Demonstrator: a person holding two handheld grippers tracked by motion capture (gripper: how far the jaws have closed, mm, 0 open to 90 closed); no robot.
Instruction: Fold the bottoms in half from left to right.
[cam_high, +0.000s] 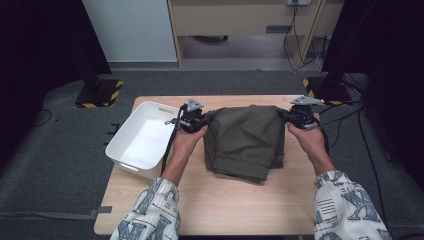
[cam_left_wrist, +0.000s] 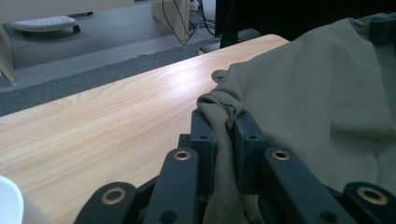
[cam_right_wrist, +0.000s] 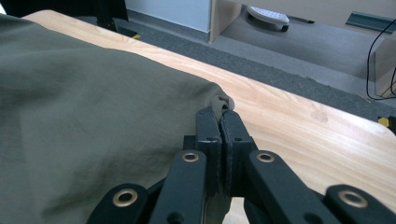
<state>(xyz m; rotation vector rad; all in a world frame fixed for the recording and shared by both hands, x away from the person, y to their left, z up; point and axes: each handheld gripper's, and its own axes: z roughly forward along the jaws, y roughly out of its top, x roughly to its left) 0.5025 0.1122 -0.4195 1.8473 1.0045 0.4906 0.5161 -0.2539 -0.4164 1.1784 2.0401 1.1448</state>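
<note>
Olive garment (cam_high: 245, 140) folded at centre of desk (cam_high: 210, 205), far edge lifted. Left claw (cam_high: 196, 121) clamped on far-left corner of cloth; right claw (cam_high: 296, 116) pinching far-right corner. White bin (cam_high: 141, 140) on desk's left edge, beside garment.

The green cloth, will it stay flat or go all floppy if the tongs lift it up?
Probably floppy: the green cloth lies folded in soft layers and bunches where the left tongs and right tongs pinch it. It likely sags between them. It looks light and unlikely to slip.
</note>
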